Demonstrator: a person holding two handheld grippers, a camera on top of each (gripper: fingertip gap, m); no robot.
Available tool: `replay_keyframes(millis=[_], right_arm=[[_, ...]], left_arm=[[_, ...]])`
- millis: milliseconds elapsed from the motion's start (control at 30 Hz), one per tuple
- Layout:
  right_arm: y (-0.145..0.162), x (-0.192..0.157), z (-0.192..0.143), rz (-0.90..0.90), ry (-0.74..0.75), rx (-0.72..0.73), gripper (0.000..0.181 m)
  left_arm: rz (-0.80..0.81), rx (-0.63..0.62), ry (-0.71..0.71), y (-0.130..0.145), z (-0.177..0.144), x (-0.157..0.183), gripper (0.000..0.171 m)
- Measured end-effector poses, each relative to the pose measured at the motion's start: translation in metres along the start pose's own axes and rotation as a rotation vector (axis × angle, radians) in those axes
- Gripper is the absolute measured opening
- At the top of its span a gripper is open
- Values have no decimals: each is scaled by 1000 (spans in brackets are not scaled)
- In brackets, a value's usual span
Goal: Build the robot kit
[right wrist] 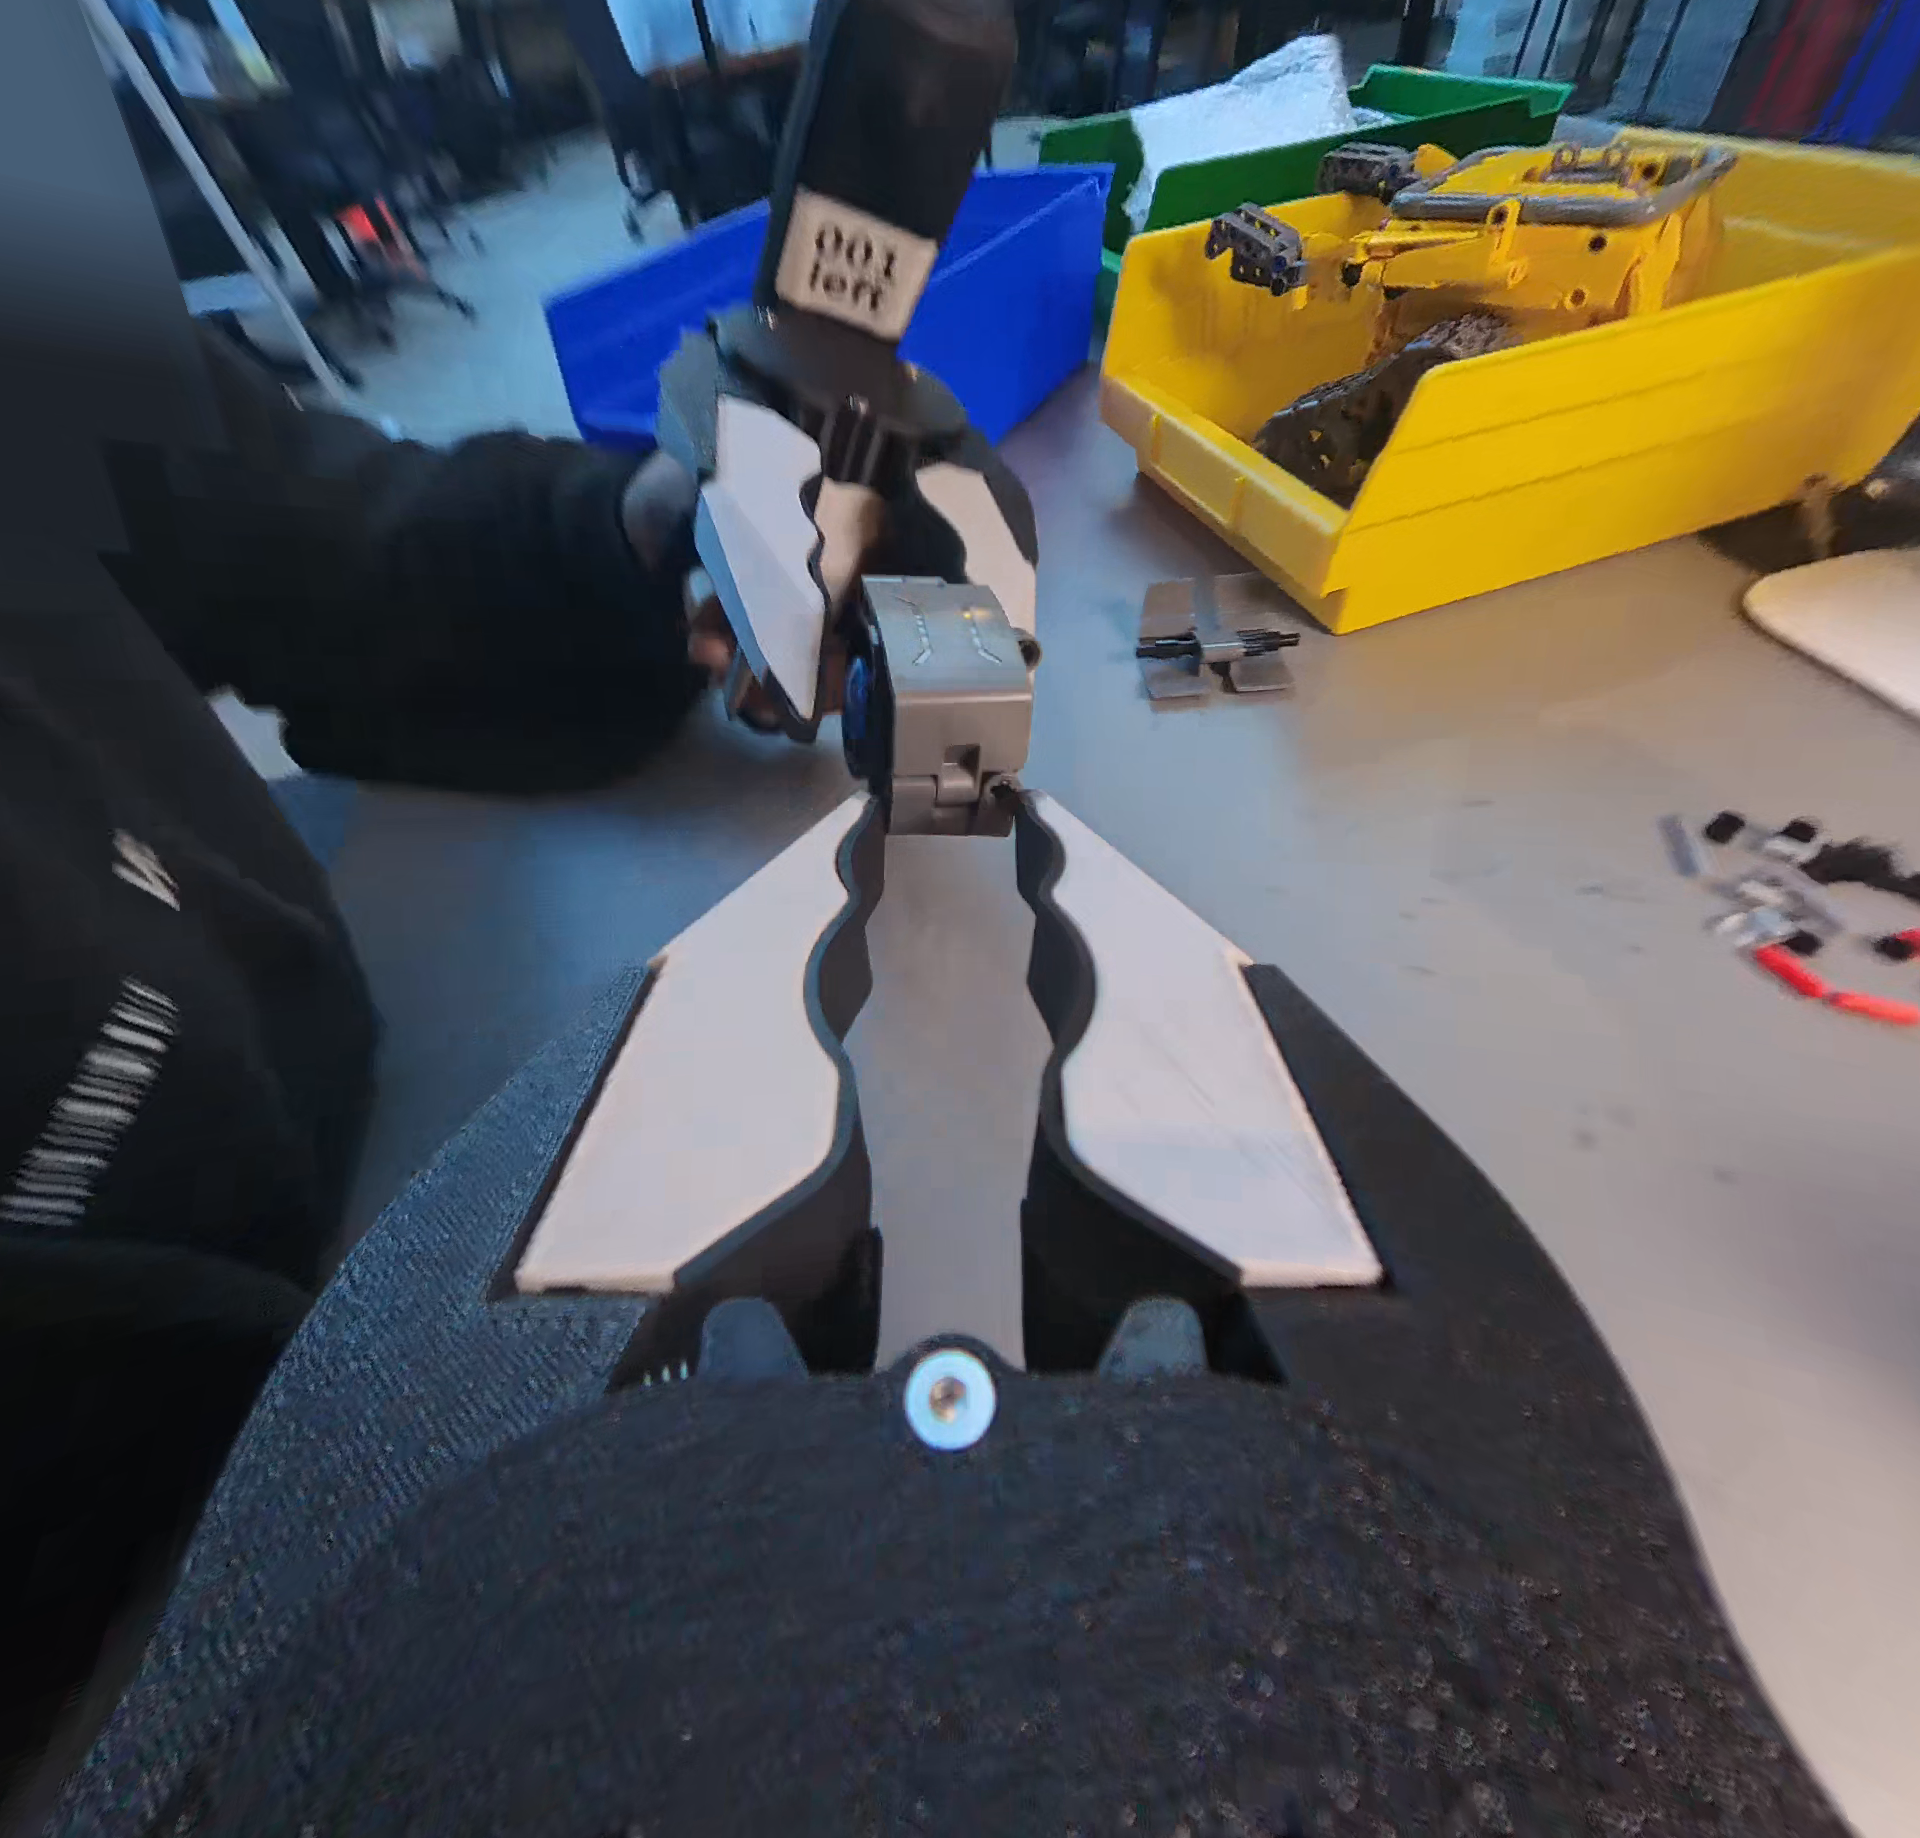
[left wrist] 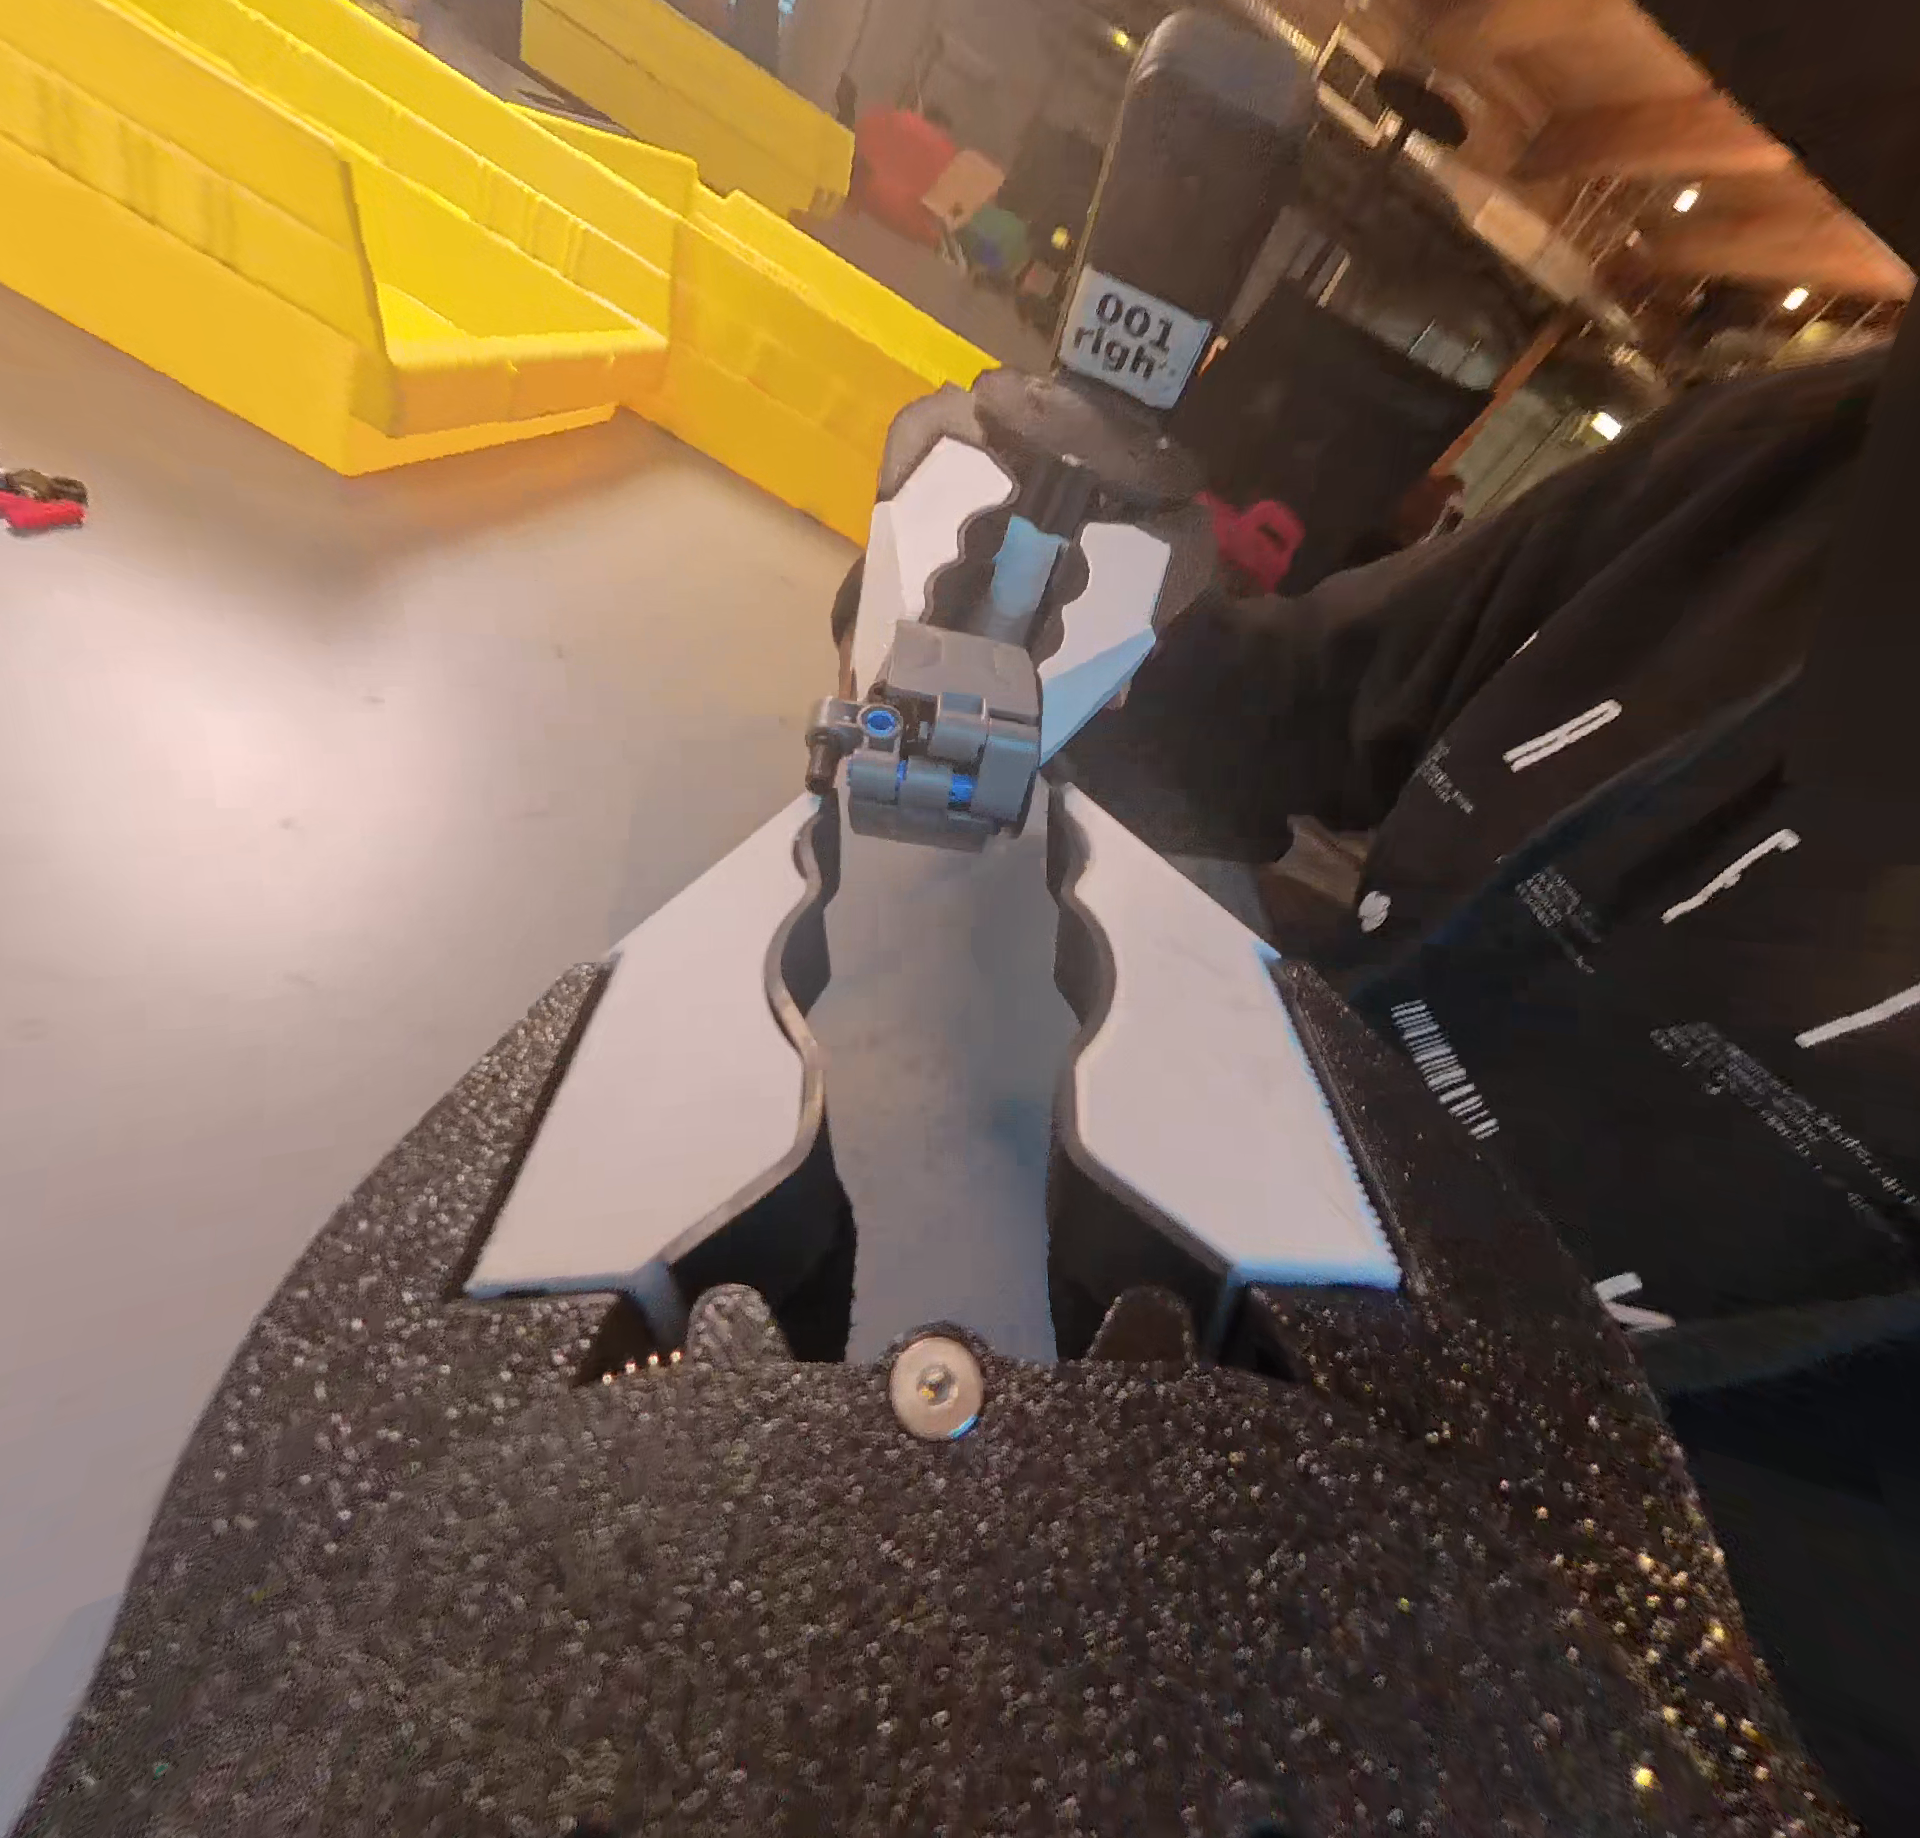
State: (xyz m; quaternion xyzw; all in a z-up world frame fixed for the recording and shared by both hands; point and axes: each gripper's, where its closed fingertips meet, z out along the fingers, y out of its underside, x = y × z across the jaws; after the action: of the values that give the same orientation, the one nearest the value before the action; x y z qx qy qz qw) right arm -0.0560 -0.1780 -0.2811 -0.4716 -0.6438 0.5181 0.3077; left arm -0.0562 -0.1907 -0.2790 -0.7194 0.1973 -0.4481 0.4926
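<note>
The left tool is closed to a narrow gap, and the lower end of a small grey brick-built assembly is clamped between its fingertips. The right tool is closed to about the same narrow gap, and the opposite end of the same assembly is gripped by it. The two tools are pointed at each other, so the assembly is held by both at once, raised above the bench and not touching it. Blue pins are seen in the side of the assembly, and a short black peg stands out from a grey connector at one end. Behind each tool a black sleeve of the person is seen.

On the bench, just beyond the tools, a flat grey part with a black axle is laid. Toward the right edge, loose small pieces in grey, black and red are scattered. Toward the far right corner a yellow bin is placed, and a yellow tracked model is kept in it. Beside it a blue bin and a green bin are found. Toward the far left, more yellow bins are set, with a small red piece lying well apart from them.
</note>
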Motion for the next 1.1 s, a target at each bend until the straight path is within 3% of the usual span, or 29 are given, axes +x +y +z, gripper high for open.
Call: replay_keyframes(millis=[200, 367, 533, 800, 867, 933, 967, 1100], right_arm=[[12, 0, -1, -235, 78, -126, 25], [13, -2, -1, -368, 117, -154, 24], [16, -7, 2, -511, 136, -169, 24], [-5, -12, -4, -555, 155, -39, 23], [-16, -16, -9, -569, 163, 35, 0], [-26, -19, -14, -573, 163, 95, 6], [-28, -19, -15, -569, 165, 105, 19], [-33, -20, -20, -505, 125, 148, 23]], left_arm=[[263, -138, -120, 18, 4, -6, 45], [284, -112, -156, 13, 1, -12, 52], [351, -146, -157, 18, 3, -9, 45], [412, -98, -134, 9, -1, -1, 44], [433, -112, -161, 10, -1, -5, 44], [458, -92, -132, 8, -1, 1, 44], [464, -60, -122, 4, -1, 5, 44], [508, -40, -150, -2, -3, 5, 43]])
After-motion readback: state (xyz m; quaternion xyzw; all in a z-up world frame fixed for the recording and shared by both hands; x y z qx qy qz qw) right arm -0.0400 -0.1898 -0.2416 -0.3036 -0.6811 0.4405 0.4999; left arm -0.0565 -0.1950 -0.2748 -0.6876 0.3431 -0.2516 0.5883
